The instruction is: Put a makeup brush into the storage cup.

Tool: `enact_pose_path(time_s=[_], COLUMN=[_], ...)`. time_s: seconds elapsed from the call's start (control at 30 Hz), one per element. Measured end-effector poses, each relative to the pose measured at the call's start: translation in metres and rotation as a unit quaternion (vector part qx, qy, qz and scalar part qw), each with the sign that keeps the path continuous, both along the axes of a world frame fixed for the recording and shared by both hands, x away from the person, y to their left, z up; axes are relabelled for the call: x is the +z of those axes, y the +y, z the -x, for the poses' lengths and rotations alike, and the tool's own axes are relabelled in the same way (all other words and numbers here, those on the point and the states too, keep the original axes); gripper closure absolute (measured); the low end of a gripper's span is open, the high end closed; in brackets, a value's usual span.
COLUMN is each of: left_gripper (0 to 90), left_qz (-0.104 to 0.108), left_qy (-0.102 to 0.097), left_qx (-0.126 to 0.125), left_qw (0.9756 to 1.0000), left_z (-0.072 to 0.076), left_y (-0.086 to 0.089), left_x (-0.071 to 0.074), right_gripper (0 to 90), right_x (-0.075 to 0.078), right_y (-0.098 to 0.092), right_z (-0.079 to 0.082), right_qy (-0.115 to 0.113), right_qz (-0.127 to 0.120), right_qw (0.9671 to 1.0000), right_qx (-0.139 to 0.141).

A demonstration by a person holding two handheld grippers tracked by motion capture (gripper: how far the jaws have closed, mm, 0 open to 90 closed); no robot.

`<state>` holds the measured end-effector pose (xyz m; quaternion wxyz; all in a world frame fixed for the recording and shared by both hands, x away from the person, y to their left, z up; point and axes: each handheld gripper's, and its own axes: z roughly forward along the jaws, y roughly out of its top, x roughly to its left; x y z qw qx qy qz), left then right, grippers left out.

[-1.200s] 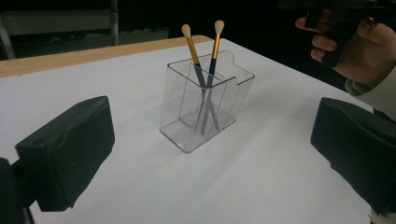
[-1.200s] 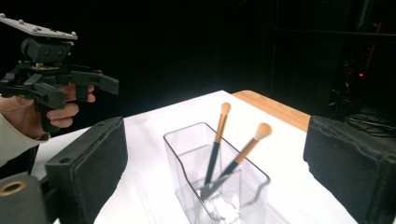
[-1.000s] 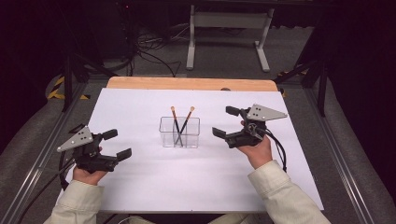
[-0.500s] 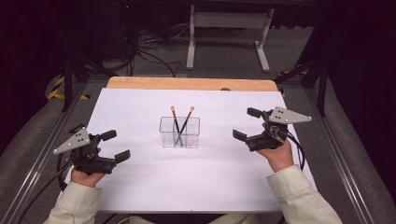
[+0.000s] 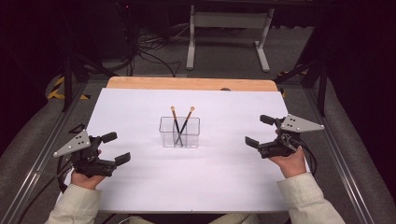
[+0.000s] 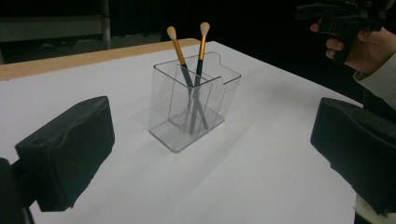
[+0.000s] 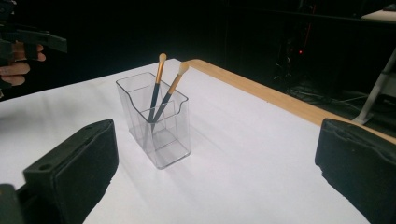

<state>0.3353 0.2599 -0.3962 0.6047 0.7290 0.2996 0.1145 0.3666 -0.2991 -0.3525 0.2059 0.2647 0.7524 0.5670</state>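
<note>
Both grippers are wide open and hold nothing. In the high view, the left gripper (image 5: 116,148) sits at the lower left of the frame, and the right gripper (image 5: 260,130) sits at the right side, a little higher up. Each one is held in a hand with a pale sleeve. Their black jaws point in toward the middle of the frame.

Between them, well apart from both, stands a clear plastic holder (image 5: 180,132) on the white sheet (image 5: 224,177) that covers the table. Two makeup brushes (image 5: 182,124) stand inside it. They cross each other low down, and their soft pale tips stick out above the rim. In the left gripper view, the holder (image 6: 194,106) stands between the two jaws, farther off. A strip of bare wooden table edge (image 5: 187,83) shows past the sheet, toward the top of the frame.
</note>
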Motion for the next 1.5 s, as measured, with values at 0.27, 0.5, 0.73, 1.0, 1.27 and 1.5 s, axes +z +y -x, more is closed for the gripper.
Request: enact_pose_path(time_s=[0.27, 0.5, 0.73, 1.0, 1.27, 1.5], left_gripper=[0.5, 0.5, 0.5, 0.5, 0.5, 0.5], left_qz=[0.004, 0.004, 0.007, 0.008, 0.013, 0.011], left_qy=[-0.003, -0.008, -0.012, -0.014, -0.012, -0.01], left_qx=[0.0, 0.001, 0.002, 0.006, 0.005, 0.007], left_qw=[1.0, 1.0, 0.9999, 0.9999, 0.9998, 0.9999], left_z=[0.002, 0.003, 0.004, 0.002, 0.0, 0.0], left_y=[0.001, 0.004, 0.006, 0.008, 0.009, 0.008], left_x=[-0.003, -0.008, -0.013, -0.018, -0.024, -0.027], right_gripper=[0.0, 0.0, 0.0, 0.0, 0.0, 0.0], right_x=[-0.013, -0.028, -0.043, -0.058, -0.075, -0.077], right_y=[-0.009, -0.021, -0.032, -0.036, -0.039, -0.041], right_z=[0.008, 0.009, 0.01, 0.011, 0.009, 0.008], right_qy=[0.001, 0.011, 0.013, 0.026, 0.031, 0.035], right_qz=[0.032, 0.024, 0.021, 0.022, 0.015, 0.004], right_qw=[0.9992, 0.9984, 0.9982, 0.9982, 0.9976, 0.9973], right_qx=[-0.023, -0.049, -0.054, -0.05, -0.059, -0.064])
